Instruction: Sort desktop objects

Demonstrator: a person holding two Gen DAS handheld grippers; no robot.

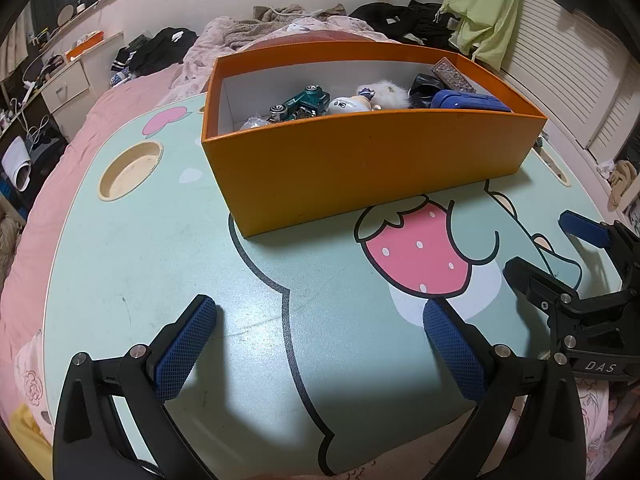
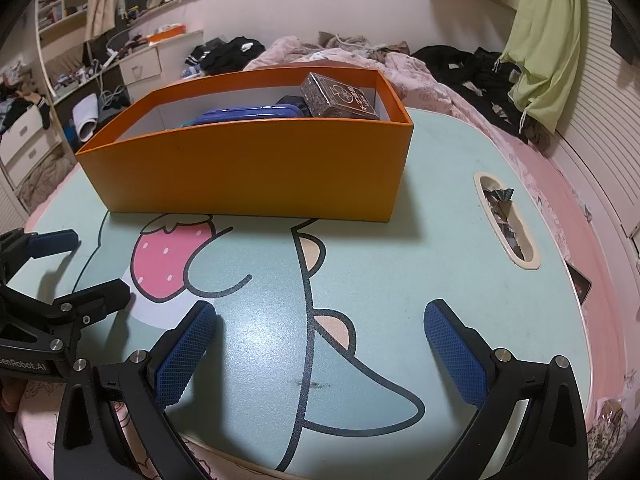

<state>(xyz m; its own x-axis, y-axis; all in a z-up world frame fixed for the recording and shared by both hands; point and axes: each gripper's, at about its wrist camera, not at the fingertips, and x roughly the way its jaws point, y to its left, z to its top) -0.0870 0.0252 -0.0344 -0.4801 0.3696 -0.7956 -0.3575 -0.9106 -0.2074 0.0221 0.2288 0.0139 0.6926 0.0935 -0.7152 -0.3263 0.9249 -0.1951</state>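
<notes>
Both my grippers hovered low over the tabletop [image 1: 160, 248], a smooth, matte mint-green board printed with a pink strawberry [image 1: 416, 256] and bold black cartoon outlines. My left gripper [image 1: 320, 340] had its jaws released, wide apart, nothing between the blue cross-hatched rubber pads [image 1: 184, 348]. My right gripper [image 2: 320, 340] matched: jaws released, empty.

The orange box [image 1: 360, 168], rectangular cardboard with a white lining, sat at the far middle of the tabletop. Inside it lay a green metal toy car [image 1: 308, 100], a fluffy white plush [image 1: 384, 94], a blue hard-shell case [image 2: 248, 114] and a glossy patterned card pack [image 2: 340, 96] leaning at the right end. A round recess [image 1: 130, 170] was cut into the board left of the box.
</notes>
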